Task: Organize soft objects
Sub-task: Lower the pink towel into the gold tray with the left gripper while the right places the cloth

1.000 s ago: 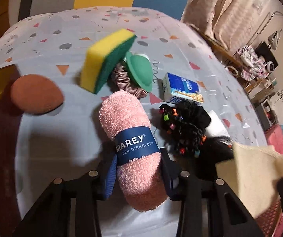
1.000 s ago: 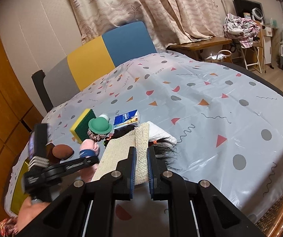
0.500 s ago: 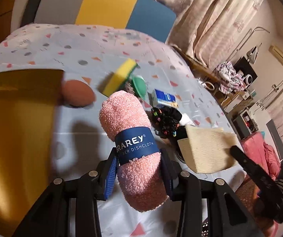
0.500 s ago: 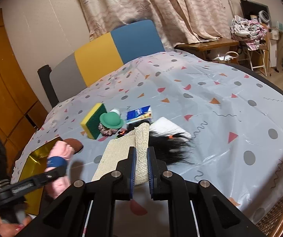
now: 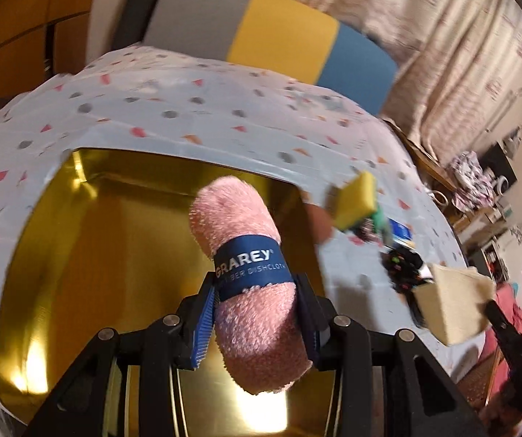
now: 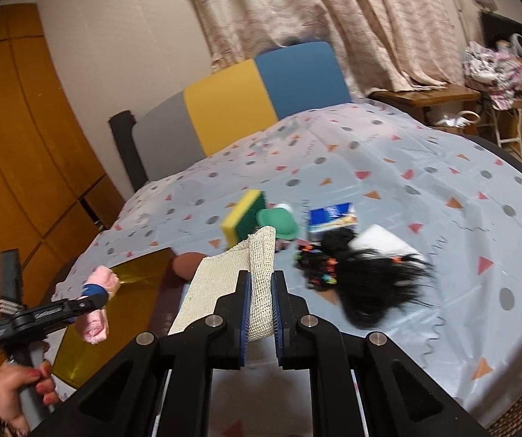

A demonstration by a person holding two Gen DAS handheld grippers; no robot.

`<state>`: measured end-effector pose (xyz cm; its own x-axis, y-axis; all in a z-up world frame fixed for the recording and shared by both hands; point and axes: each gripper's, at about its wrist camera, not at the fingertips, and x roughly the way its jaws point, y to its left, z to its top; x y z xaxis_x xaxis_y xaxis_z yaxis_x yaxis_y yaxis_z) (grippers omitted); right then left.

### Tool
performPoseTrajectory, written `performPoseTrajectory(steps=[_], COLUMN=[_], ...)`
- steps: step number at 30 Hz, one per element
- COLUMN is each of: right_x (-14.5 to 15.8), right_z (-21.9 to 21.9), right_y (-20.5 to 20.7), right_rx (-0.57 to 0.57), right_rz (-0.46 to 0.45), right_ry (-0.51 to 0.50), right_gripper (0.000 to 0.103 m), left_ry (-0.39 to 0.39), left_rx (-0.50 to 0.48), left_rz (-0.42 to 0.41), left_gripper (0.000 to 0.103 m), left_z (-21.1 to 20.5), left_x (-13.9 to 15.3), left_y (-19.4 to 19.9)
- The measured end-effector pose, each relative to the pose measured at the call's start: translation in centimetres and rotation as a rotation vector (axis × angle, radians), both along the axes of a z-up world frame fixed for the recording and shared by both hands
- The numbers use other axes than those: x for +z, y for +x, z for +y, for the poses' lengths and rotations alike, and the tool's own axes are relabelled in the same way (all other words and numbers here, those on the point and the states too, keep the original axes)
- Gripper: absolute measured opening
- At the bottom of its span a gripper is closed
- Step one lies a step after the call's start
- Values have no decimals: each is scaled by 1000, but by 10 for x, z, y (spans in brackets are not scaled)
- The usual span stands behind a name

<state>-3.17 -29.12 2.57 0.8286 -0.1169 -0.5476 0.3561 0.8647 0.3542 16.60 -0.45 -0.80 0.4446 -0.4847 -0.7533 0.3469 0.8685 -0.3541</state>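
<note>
Pink dishcloth roll [image 5: 251,280] clamped in left gripper [image 5: 255,313] over gold tray [image 5: 89,255]: lower first, then release; right gripper [image 6: 261,313] pinches mesh cloth [image 6: 261,276].

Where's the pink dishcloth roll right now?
The pink dishcloth roll is clamped in the left gripper, held above the gold tray at the table's left edge; the right wrist view shows it far left.

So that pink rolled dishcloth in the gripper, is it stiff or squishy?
Probably squishy: the pink dishcloth looks fluffy and bulges beyond the left gripper. Its blue band likely keeps it rolled. It seems light, held out over the gold tray without drooping.
</note>
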Motion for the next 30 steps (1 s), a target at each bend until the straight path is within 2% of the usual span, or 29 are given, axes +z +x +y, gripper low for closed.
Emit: performPoseTrajectory(steps=[7, 11, 13, 20, 23, 27, 30], right_x=[9, 11, 11, 11, 6, -3, -9], right_z=[30, 43, 50, 84, 101, 119, 129], right_y=[17, 29, 35, 68, 85, 106, 124], right_rx=[56, 79, 94, 191, 234, 279, 303], right_rz=[-10, -3, -2, 14, 33, 61, 83], right_ry=[1, -3, 6, 1, 1, 7, 17], right_gripper=[11, 11, 11, 11, 11, 11, 11], left_ry=[41, 105, 81, -20, -57, -45, -52], left_rx=[72, 105, 128, 198, 184, 178, 218], left_rz=[60, 52, 80, 56, 65, 70, 55], left_gripper=[38, 37, 37, 45, 46, 46, 46], left_z=[40, 50, 59, 82, 85, 89, 100], left_x=[-20, -28, -31, -21, -21, -21, -17], left_y=[45, 69, 74, 44, 25, 5, -8])
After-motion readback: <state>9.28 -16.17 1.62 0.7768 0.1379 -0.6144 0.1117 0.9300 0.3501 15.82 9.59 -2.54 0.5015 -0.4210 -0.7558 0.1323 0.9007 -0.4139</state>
